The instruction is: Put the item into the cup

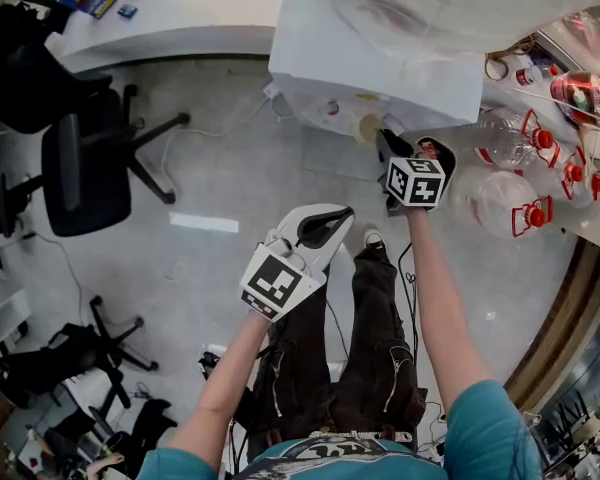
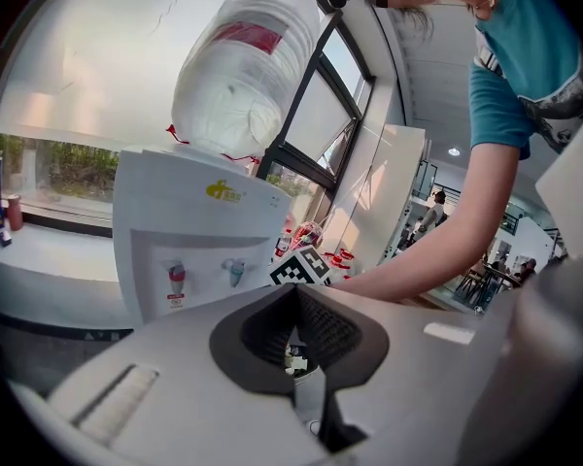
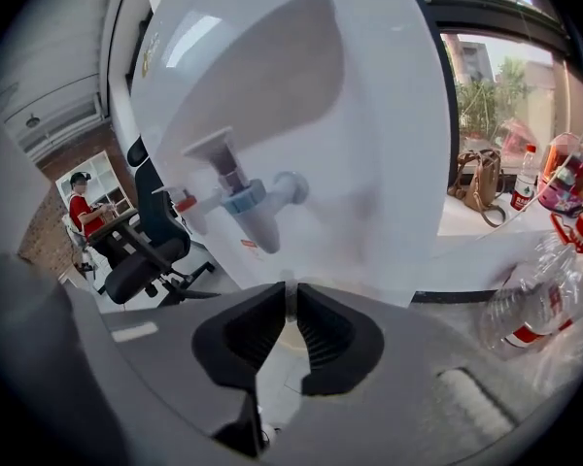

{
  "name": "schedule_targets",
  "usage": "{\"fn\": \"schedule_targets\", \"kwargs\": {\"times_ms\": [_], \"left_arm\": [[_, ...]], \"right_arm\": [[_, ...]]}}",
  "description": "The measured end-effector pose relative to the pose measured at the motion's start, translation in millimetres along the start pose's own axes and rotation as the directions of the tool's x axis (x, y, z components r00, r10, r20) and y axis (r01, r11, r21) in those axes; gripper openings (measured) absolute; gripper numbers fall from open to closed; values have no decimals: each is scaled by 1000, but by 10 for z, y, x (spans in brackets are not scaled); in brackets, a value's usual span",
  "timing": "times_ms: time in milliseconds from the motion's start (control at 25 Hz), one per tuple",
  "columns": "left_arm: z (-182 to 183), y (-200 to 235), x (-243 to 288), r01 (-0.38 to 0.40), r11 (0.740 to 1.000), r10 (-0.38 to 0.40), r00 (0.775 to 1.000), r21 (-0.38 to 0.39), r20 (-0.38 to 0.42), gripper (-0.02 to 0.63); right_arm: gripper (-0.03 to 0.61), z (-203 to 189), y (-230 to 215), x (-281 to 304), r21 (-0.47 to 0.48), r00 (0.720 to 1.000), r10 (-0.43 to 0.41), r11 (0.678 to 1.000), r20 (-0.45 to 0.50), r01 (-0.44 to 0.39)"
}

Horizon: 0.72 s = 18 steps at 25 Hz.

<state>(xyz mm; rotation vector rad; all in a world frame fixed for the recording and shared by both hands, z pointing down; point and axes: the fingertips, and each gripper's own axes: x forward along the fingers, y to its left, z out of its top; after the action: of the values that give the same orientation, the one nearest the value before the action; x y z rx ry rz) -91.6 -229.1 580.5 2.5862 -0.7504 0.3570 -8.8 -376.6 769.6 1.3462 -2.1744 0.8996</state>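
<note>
A white water dispenser (image 1: 380,58) stands ahead, with a red tap (image 2: 176,280) and a blue tap (image 3: 257,202) on its front. My right gripper (image 1: 386,142) is shut on the rim of a beige paper cup (image 1: 368,128) and holds it close to the dispenser's front. In the right gripper view the cup's inside (image 3: 291,343) shows between the nearly closed jaws (image 3: 290,294), just below the blue tap. My left gripper (image 1: 340,216) hangs lower and nearer to me, jaws shut. A small white-green item (image 2: 293,362) sits between its pads.
A large bottle (image 2: 243,66) sits upside down on the dispenser. Clear bottles with red caps (image 1: 510,203) lie on the counter at right. Office chairs (image 1: 85,163) stand on the grey floor at left, before a white counter (image 1: 160,18).
</note>
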Motion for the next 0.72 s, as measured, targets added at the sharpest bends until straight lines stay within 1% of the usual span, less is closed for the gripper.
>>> {"fn": "schedule_targets", "kwargs": {"times_ms": [160, 400, 600, 720], "left_arm": [[-24, -21, 12, 12, 1000, -12, 1000, 2, -7, 12], [-41, -6, 37, 17, 1000, -17, 1000, 7, -16, 12], [-48, 43, 13, 12, 1000, -12, 1000, 10, -20, 12], [-59, 76, -2, 3, 1000, -3, 1000, 4, -20, 12]], "right_arm": [[41, -31, -27, 83, -12, 1000, 1, 1000, -20, -1], [46, -85, -61, 156, 0, 999, 1, 1000, -44, -1], [77, -91, -19, 188, 6, 999, 9, 1000, -51, -8], [84, -97, 7, 190, 10, 999, 14, 1000, -50, -13]]}}
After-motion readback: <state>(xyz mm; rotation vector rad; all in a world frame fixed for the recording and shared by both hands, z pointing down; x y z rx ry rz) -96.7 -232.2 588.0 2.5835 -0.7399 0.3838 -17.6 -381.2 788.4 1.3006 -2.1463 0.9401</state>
